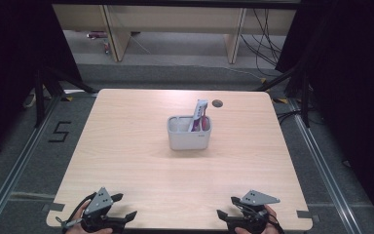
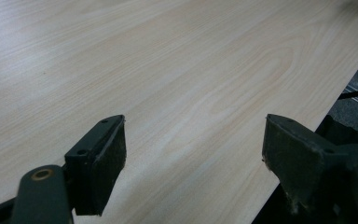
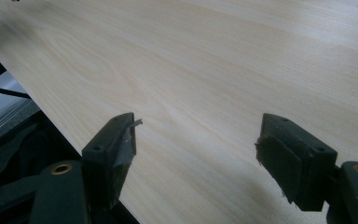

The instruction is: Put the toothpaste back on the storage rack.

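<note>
A white two-compartment holder (image 1: 189, 132) stands on the middle of the wooden table (image 1: 126, 161). A purple and white tube (image 1: 198, 116) leans upright in its right compartment; the left compartment looks bare. My left gripper (image 1: 125, 205) rests at the table's near left edge, jaws wide apart with nothing between them (image 2: 193, 140). My right gripper (image 1: 227, 206) sits at the near right edge, also open over bare wood (image 3: 196, 137). Both are far from the holder.
A dark round cable hole (image 1: 217, 103) lies in the table behind the holder. Black curtains flank both sides. Beyond the far edge stand wooden furniture legs and loose cables (image 1: 265, 44) on the floor. A "5" mark (image 1: 60, 131) is taped on the floor at left.
</note>
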### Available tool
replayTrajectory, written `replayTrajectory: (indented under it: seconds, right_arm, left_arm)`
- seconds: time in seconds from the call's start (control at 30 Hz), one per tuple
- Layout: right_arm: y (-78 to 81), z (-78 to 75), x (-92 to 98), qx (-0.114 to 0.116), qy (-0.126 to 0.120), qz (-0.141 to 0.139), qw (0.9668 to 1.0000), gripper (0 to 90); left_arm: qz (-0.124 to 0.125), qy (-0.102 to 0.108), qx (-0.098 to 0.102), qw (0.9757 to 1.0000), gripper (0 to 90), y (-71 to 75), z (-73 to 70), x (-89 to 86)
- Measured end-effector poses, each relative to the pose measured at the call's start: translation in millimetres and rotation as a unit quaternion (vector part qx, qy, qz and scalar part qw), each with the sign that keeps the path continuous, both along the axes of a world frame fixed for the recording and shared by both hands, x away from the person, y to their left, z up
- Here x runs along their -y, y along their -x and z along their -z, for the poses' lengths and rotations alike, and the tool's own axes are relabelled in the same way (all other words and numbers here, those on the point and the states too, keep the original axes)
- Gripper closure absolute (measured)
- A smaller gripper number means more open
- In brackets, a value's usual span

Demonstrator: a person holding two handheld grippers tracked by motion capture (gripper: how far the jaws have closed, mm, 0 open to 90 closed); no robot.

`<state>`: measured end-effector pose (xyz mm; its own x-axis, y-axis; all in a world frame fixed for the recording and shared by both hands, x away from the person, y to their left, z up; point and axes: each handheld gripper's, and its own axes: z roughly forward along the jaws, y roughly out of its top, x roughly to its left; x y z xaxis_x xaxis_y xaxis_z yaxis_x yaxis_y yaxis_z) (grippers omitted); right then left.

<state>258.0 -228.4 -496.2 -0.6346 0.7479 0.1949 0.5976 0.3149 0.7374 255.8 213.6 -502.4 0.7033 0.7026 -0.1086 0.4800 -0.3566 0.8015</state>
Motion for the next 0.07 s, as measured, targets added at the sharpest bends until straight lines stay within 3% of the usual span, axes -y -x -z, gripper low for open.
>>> replayTrajectory:
  seconds: [0.07]
  right_arm:
    - [0.2, -0.3, 0.6, 0.002, -0.004, -0.004, 1.0000, 28.4]
  left_arm:
    - [-0.003, 0.003, 0.000, 1.0000, 21.6, 0.2, 0.0, 0.4]
